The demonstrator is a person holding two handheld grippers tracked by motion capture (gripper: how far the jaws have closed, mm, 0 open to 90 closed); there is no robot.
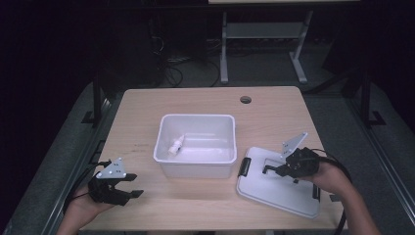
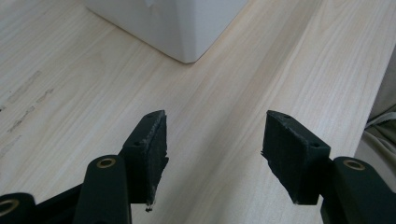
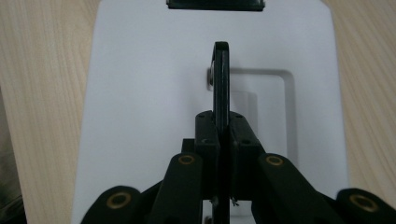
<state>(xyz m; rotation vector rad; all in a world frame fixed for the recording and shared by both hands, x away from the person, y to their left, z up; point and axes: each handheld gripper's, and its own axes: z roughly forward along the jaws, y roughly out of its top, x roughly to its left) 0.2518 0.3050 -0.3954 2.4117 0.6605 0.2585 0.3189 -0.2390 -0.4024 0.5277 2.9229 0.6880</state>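
A white plastic bin [image 1: 195,116] stands in the middle of the table, with a small white bottle [image 1: 176,144] lying inside it. Its corner [image 2: 177,23] is a little ahead of my left gripper [image 2: 212,140], which hangs open and empty over bare wood. In the high view the left gripper [image 1: 132,185] is at the front left. A white lid [image 1: 274,191] lies flat to the right of the bin. My right gripper [image 1: 274,170] is over it, shut on the lid's thin black handle [image 3: 221,74], which stands upright between the jaws [image 3: 221,123] above the lid [image 3: 149,93].
The lid has a black latch [image 1: 244,167] on its end near the bin, also seen as a latch [image 3: 215,3] at the top of the right gripper view. A cable hole [image 1: 245,100] sits near the table's far edge. Table legs and cables lie on the floor beyond.
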